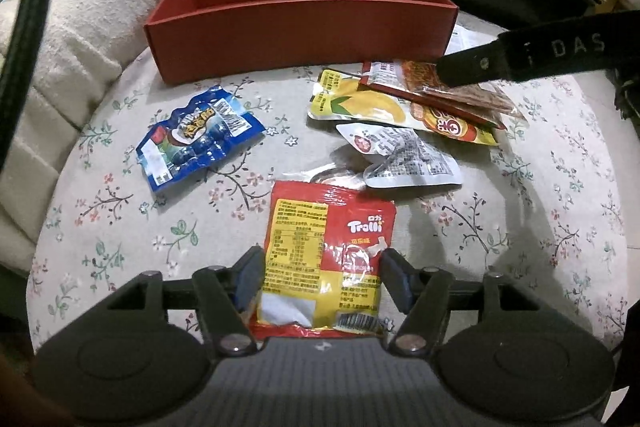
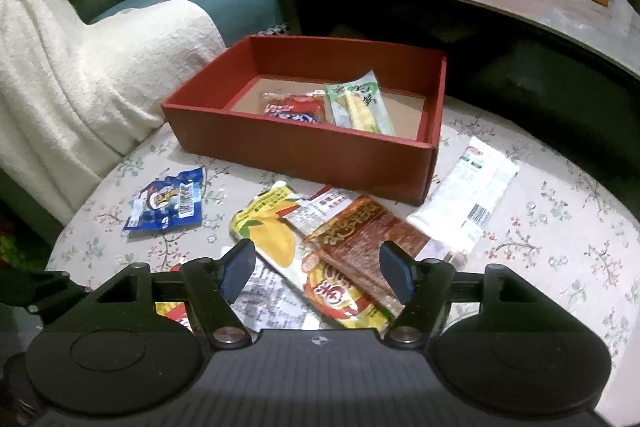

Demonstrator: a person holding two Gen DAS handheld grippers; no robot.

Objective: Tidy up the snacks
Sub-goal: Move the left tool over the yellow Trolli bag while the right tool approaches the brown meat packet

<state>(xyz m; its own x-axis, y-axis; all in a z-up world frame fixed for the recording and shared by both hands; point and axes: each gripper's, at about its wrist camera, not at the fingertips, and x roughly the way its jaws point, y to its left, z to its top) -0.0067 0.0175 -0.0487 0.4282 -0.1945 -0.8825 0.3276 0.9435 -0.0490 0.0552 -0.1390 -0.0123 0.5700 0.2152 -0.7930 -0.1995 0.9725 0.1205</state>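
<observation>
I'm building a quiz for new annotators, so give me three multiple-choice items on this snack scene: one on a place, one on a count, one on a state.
1. Where does the blue packet lie?
A. In the red box
B. On the floral cloth, left of the yellow mango packet
C. On the sofa

2. How many packets show inside the red box in the right wrist view?
A. None
B. Two
C. Five

3. How do the left gripper's jaws stand?
A. Apart, either side of the Trolli packet
B. Shut, empty
C. Clamped on the box wall

Answers: 1 B, it lies on the cloth; 2 B, a red and a green packet; 3 A, pads flank the packet.
</observation>
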